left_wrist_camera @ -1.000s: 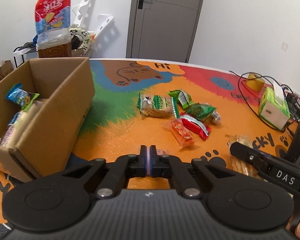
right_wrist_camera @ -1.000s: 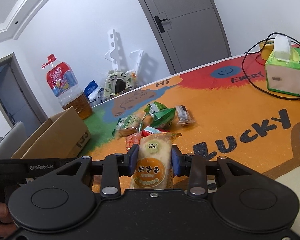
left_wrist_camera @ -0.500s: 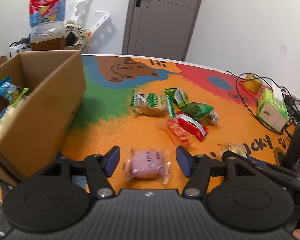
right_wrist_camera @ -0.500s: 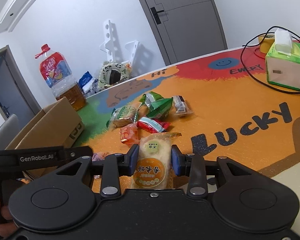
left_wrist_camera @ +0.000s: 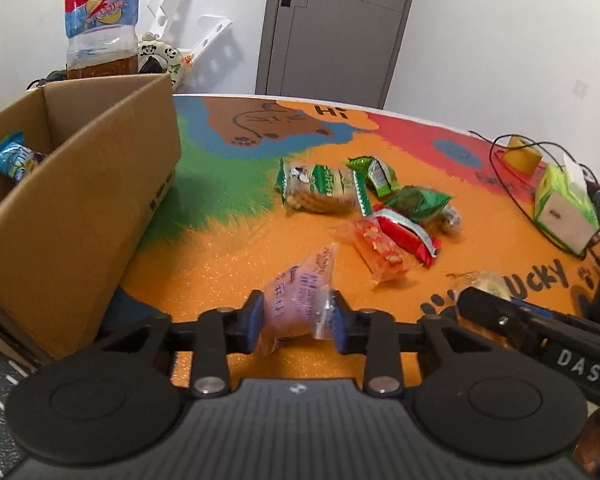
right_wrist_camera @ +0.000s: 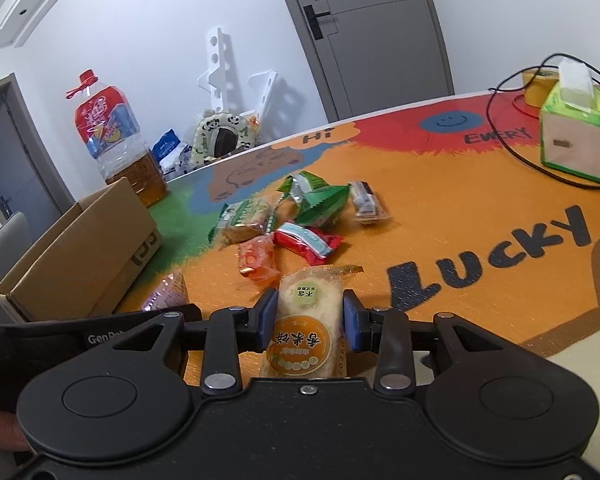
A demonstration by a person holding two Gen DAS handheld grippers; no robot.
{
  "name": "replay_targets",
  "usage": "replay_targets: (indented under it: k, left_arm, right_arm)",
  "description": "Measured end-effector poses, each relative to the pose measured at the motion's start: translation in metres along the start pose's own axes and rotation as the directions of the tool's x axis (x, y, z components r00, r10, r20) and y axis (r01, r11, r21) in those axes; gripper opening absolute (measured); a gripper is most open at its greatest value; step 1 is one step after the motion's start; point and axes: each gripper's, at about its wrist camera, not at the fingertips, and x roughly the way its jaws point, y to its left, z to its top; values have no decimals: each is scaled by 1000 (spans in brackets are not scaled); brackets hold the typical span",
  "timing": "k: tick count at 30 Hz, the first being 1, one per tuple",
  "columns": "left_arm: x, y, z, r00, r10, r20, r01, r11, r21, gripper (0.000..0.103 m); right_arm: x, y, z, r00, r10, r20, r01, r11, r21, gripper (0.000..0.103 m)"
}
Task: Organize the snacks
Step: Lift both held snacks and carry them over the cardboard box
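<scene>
Left wrist view: left gripper point(left_wrist_camera: 298, 322) has just been closing, and its blue pads point(left_wrist_camera: 256, 320) now press on both sides of a purple snack packet point(left_wrist_camera: 300, 298), which stands tilted between them with its crimped end pointing up and away. Cardboard box point(left_wrist_camera: 100, 208) stands at the left on the mat point(left_wrist_camera: 228, 264); a blue snack packet point(left_wrist_camera: 14, 160) lies inside it, at the far left wall. Loose snacks lie in a cluster beyond the gripper: a green biscuit pack point(left_wrist_camera: 320, 190), two green packets point(left_wrist_camera: 374, 172) and point(left_wrist_camera: 418, 202) just beside it, a red packet point(left_wrist_camera: 406, 236) and an orange packet point(left_wrist_camera: 380, 254) touching each other. Part of the right gripper's body enters at the lower right, with a pale snack behind it. Green tissue box point(left_wrist_camera: 564, 204) sits at the far right among black cables. Large oil bottle point(left_wrist_camera: 100, 20) stands behind the cardboard box.

Right wrist view: right gripper point(right_wrist_camera: 310, 322) is clamped on a pale rice cake packet point(right_wrist_camera: 308, 320) with an orange round label, held lengthwise between the pads. The purple snack packet point(right_wrist_camera: 168, 292) shows at the left, above the left gripper's black body. The cardboard box point(right_wrist_camera: 84, 256) stands further left. The loose cluster lies ahead, well apart from the tissue box point(right_wrist_camera: 580, 136) at the far right. A small dark packet point(right_wrist_camera: 366, 200) lies at the cluster's right edge.
</scene>
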Motion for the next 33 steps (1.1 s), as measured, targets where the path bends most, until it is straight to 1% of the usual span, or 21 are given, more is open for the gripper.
replay_targets:
  k: [7, 14, 20, 26, 28, 30, 33]
  left_arm:
    - [-23, 16, 9, 999, -25, 42, 27, 999, -47, 28]
    - [-56, 32, 26, 992, -36, 123, 45, 996, -73, 28]
    - [-76, 52, 41, 984, -19, 176, 38, 994, -104, 28]
    - [-91, 78, 50, 979, 3, 206, 24, 991, -128, 28]
    - [-96, 86, 53, 977, 0, 214, 29, 991, -133, 24]
    - [-99, 95, 56, 975, 9, 222, 23, 990, -141, 23]
    - [-103, 107, 61, 973, 4, 231, 33, 987, -156, 21]
  right_arm:
    - [-3, 25, 11, 999, 20, 26, -19, 999, -40, 35]
    - [-6, 52, 27, 997, 48, 60, -43, 996, -74, 35]
    - [-7, 79, 40, 994, 76, 82, -67, 992, -108, 35]
    - [-3, 101, 51, 990, 98, 97, -86, 989, -121, 35]
    - [-2, 108, 54, 990, 101, 102, -88, 988, -127, 35]
    - [0, 115, 57, 989, 105, 106, -90, 987, -133, 35]
    - [3, 126, 62, 987, 112, 111, -95, 984, -149, 35]
